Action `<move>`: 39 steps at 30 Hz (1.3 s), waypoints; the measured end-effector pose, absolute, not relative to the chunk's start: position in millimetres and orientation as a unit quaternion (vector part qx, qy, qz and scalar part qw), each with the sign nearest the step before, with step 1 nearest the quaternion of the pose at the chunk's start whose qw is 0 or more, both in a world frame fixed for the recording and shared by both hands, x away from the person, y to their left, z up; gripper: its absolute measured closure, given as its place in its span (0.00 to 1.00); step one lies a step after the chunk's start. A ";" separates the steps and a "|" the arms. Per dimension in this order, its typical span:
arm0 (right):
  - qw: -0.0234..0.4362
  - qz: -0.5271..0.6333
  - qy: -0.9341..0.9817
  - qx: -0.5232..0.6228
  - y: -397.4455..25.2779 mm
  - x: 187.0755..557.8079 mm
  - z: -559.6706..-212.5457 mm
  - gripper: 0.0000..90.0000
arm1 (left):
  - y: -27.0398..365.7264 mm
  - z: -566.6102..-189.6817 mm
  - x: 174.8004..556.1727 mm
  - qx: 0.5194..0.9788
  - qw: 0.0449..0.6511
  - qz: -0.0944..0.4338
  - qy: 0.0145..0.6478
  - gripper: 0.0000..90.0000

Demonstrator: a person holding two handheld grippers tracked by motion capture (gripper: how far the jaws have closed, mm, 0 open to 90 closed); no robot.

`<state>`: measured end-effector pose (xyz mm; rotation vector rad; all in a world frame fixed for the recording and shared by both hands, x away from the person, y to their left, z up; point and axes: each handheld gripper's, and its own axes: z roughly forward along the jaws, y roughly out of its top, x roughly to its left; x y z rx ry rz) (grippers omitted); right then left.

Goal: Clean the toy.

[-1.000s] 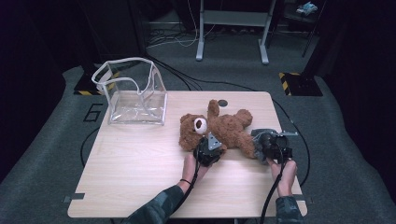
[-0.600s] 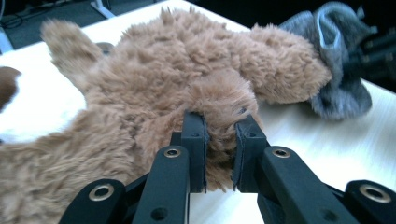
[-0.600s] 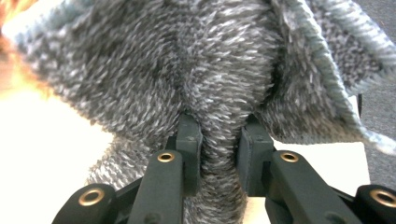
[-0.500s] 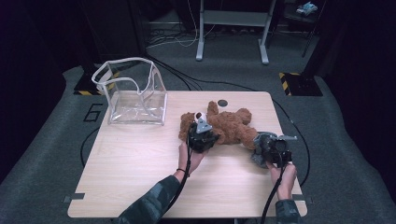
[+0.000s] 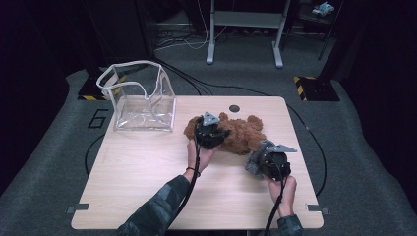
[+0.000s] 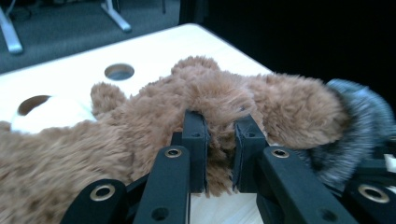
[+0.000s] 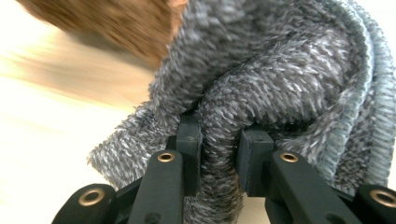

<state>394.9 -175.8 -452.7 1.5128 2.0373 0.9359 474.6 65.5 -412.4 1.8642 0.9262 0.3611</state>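
Observation:
A brown teddy bear [image 5: 241,133] lies on the wooden table [image 5: 147,167], right of centre. My left gripper [image 5: 210,132] sits over the bear's near side; in the left gripper view its jaws pinch a fold of the bear's fur [image 6: 219,140], left gripper [image 6: 219,154] shut on it. A grey fuzzy cloth [image 5: 253,163] hangs at the bear's right end. My right gripper [image 5: 269,160] holds it; in the right gripper view a roll of grey cloth [image 7: 261,93] is clamped between the jaws of the right gripper [image 7: 219,158].
A clear plastic bag [image 5: 140,98] with a white rim stands open at the table's back left. A round hole [image 5: 234,108] is in the tabletop behind the bear. Metal stand legs [image 5: 246,29] and cables lie on the floor beyond.
My left gripper has moved forward onto the bear and shut on its fur. My right gripper has drawn the grey cloth a little toward the near right.

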 end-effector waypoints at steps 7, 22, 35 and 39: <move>0.238 0.382 0.742 0.497 -136.3 397.6 -427.0 0.82 | 71.6 -414.6 482.0 0.759 0.497 0.130 0.399 0.88; 0.251 0.367 0.750 0.490 -96.1 442.2 -426.3 0.82 | 76.6 -416.2 487.1 0.764 0.495 0.116 0.397 0.87; 0.280 0.322 0.716 0.552 -149.4 452.7 -428.9 0.82 | 87.9 -413.7 491.7 0.763 0.491 0.119 0.403 0.86; 0.285 0.311 0.695 0.582 -172.0 455.3 -431.3 0.82 | 88.3 -413.3 492.7 0.760 0.492 0.116 0.408 0.86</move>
